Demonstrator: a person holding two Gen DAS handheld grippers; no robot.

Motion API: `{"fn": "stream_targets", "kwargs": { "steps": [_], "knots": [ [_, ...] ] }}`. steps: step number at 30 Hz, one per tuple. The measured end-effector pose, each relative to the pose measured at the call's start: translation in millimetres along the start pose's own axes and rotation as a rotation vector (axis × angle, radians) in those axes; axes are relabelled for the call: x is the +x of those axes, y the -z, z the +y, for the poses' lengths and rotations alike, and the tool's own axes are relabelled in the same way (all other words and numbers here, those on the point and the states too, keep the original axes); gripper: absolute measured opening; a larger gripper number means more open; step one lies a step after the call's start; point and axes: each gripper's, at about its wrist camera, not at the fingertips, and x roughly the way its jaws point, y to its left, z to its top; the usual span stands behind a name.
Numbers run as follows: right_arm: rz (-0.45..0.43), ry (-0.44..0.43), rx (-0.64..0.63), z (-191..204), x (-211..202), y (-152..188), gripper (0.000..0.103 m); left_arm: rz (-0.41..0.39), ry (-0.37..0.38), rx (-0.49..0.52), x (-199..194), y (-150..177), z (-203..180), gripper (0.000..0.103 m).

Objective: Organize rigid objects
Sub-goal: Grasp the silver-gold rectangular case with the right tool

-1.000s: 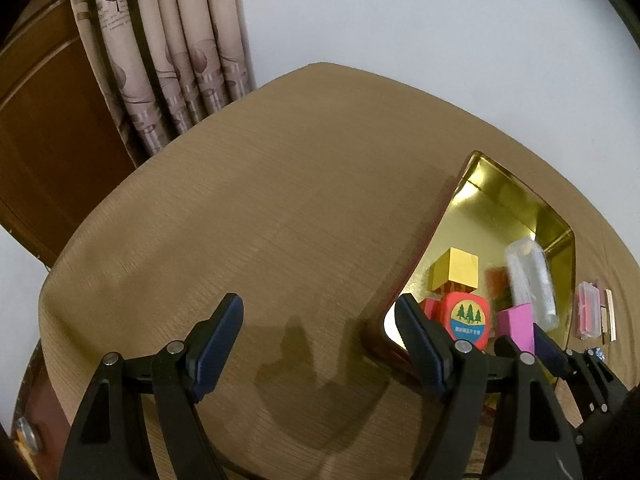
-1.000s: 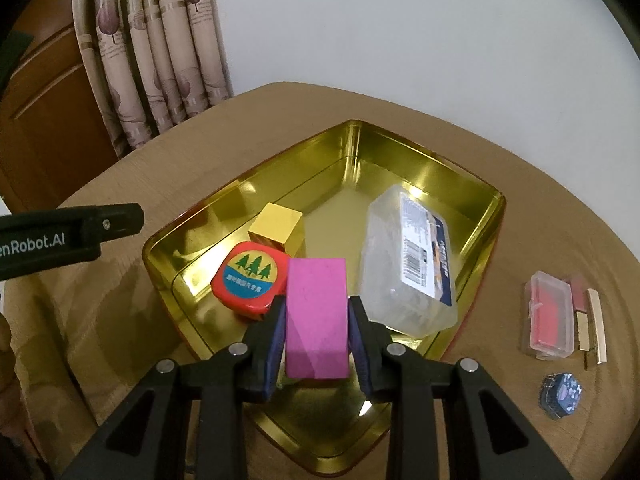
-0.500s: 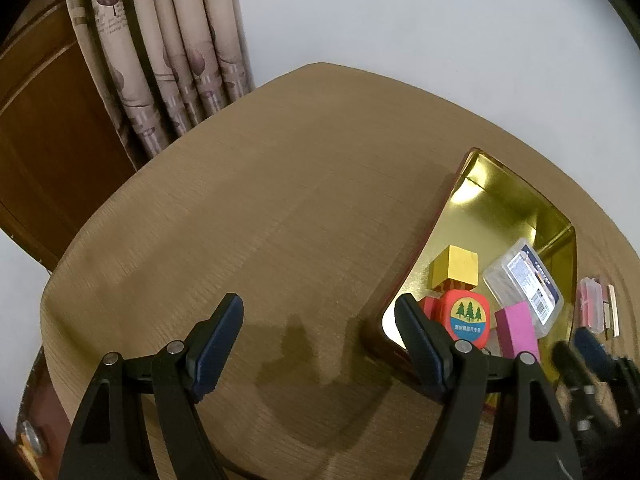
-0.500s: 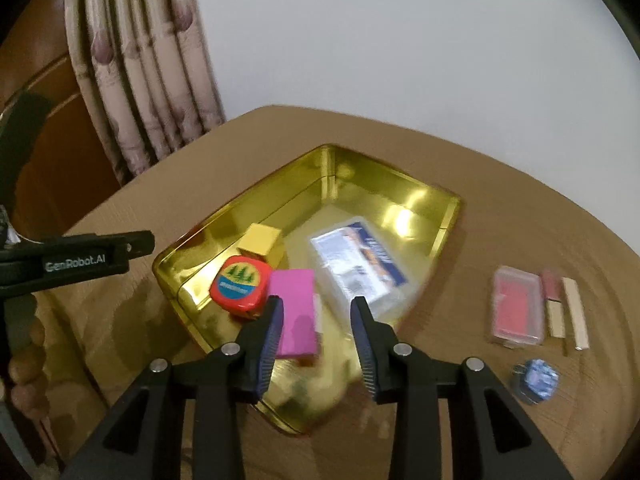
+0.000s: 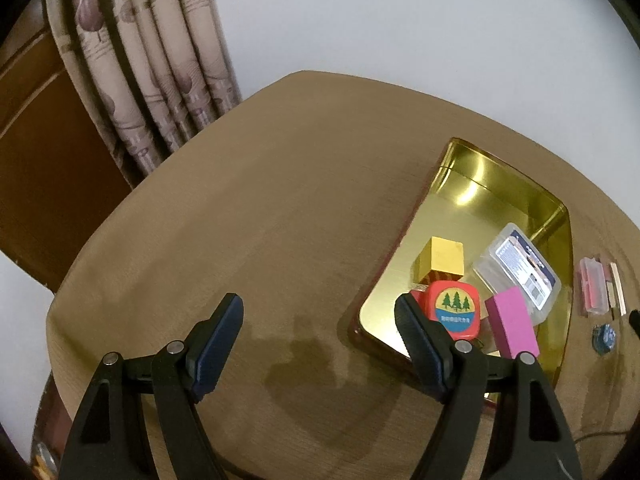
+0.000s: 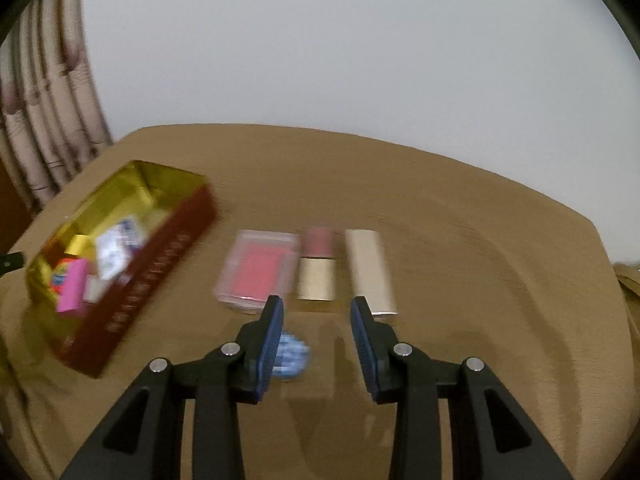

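Left gripper [image 5: 318, 332] hangs over bare brown table [image 5: 256, 216], jaws wide apart, nothing between them; its right finger sits in front of the near-left corner of the gold tin [image 5: 496, 184]. Inside the tin: yellow cube [image 5: 442, 256], red tape measure with tree logo [image 5: 456, 308] just in front of it, pink block [image 5: 512, 328] tilted beside the tape, clear lidded box [image 5: 520, 272] behind the pink block, touching or nearly so. Right gripper [image 6: 316, 334] is over the table to the right of the tin, jaws parted with nothing in them. Right-wrist view is motion-blurred. Still out on the table, just ahead of the right gripper: clear case with red insert [image 6: 258, 270], pink-and-gold tube [image 6: 318, 266] beside it, pale gold bar [image 6: 370, 270] next over. Small blue round object [image 6: 292, 354] lies near the left fingertip, partly hidden behind it; cannot tell what it is.
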Motion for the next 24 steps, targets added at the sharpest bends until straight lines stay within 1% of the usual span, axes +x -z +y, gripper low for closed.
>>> {"fn": "stream_targets", "kwargs": {
  "steps": [3,6,8,12,16,18,19,24],
  "knots": [
    [0.016,0.019,0.005,-17.7,14.1,-0.7,0.036,-0.018,0.014,0.019,-3.1,1.1,-3.3,0.075],
    [0.028,0.012,0.021,-28.0,29.6,-2.5,0.036,-0.026,0.037,0.029,-4.1,2.0,-4.7,0.075],
    [0.045,0.009,0.017,-31.6,41.6,-3.1,0.036,-0.031,0.056,0.030,-4.5,1.9,-4.5,0.075],
    [0.065,0.006,-0.002,-30.2,65.8,-2.9,0.036,-0.046,0.065,0.031,-5.0,1.8,-1.7,0.076],
    [0.048,0.000,-0.007,-30.9,81.8,-8.7,0.036,-0.063,0.062,0.040,-6.0,2.8,-4.7,0.079],
    [0.041,0.002,-0.023,-33.4,86.9,-12.3,0.035,-0.058,0.056,0.049,-5.0,3.8,-8.0,0.079],
    [0.039,0.001,-0.024,-33.1,88.1,-13.6,0.029,-0.056,0.058,0.055,-4.0,4.0,-8.9,0.079],
    [0.032,0.004,-0.040,-26.2,91.3,-13.9,0.029,-0.058,0.035,0.103,-4.0,8.8,-20.4,0.079]
  ]
}}
